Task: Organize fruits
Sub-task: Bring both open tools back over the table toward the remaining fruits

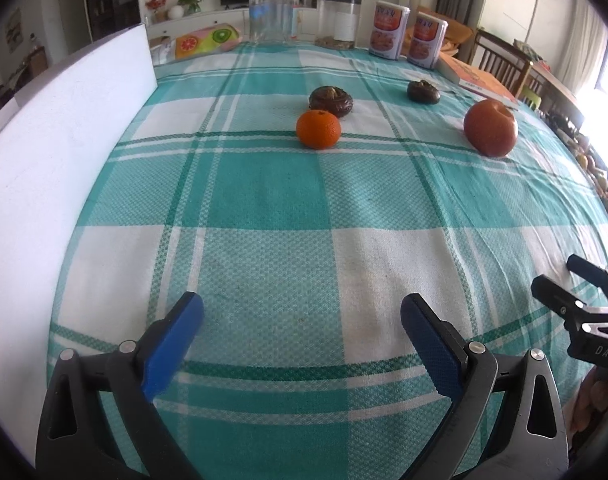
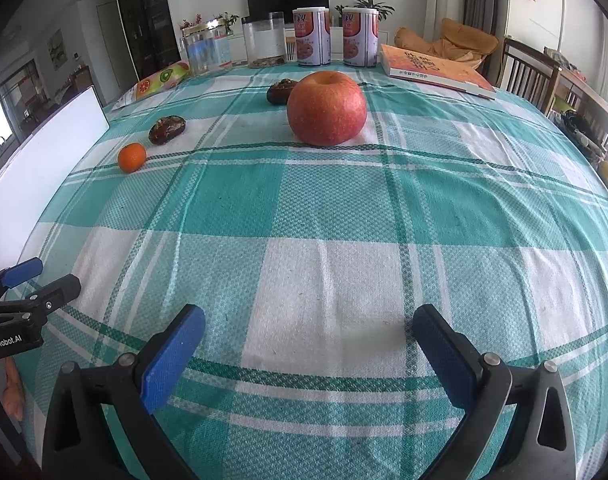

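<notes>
A red apple (image 2: 326, 108) sits on the teal checked tablecloth (image 2: 344, 220), straight ahead of my right gripper (image 2: 308, 320), which is open and empty near the front edge. An orange tangerine (image 1: 318, 129) lies ahead of my left gripper (image 1: 301, 308), also open and empty. A dark brown fruit (image 1: 330, 100) sits just behind the tangerine, and a second one (image 1: 423, 91) lies farther right. The apple also shows in the left wrist view (image 1: 490, 127). The tangerine (image 2: 132, 157) and both dark fruits (image 2: 167, 129) (image 2: 279, 90) show in the right wrist view.
A white board (image 1: 63, 152) stands along the table's left edge. At the back stand two clear jars (image 1: 274, 14) (image 1: 338, 22), two printed cans (image 1: 388, 30), a fruit-print packet (image 1: 205, 40) and an orange book (image 2: 436, 68). Wooden chairs (image 2: 532, 72) stand at the right.
</notes>
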`<state>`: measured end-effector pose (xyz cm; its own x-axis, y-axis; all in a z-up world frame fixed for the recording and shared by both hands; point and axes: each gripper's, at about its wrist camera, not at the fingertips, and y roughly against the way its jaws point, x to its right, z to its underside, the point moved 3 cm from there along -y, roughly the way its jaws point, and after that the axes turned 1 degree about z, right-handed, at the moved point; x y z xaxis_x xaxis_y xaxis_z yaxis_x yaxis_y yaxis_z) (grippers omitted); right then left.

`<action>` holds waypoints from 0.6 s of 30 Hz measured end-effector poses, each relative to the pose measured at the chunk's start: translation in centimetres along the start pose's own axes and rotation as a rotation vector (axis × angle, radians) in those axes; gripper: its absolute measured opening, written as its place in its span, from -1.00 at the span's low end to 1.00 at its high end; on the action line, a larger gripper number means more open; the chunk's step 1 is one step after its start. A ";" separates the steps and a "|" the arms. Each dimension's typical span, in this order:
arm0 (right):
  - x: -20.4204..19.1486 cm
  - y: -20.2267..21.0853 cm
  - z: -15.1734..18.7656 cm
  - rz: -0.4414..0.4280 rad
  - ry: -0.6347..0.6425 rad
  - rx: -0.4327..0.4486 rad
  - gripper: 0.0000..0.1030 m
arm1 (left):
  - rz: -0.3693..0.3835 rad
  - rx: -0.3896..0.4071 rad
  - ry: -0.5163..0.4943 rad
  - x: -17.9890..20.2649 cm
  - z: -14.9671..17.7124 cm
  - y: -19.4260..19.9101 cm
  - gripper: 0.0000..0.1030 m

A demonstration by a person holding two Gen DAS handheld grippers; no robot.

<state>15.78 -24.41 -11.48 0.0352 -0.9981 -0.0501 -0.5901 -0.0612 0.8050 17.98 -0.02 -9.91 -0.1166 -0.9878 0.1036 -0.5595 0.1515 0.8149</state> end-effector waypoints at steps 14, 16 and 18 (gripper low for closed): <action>0.1 0.1 0.0 -0.003 -0.001 0.000 1.00 | -0.004 0.051 0.047 0.1 -9.1 -6.4 0.59; 0.0 0.1 0.0 -0.004 -0.001 0.001 1.00 | -0.005 0.060 0.032 0.3 -9.4 -6.7 0.45; 0.0 0.0 0.0 -0.004 -0.002 0.001 1.00 | -0.018 0.074 0.000 0.5 -9.5 -6.6 -0.11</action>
<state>15.77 -24.42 -11.42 0.0364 -0.9978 -0.0547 -0.5905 -0.0656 0.8044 29.45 -1.92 -9.84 -0.1058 -0.9904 0.0890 -0.6208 0.1356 0.7722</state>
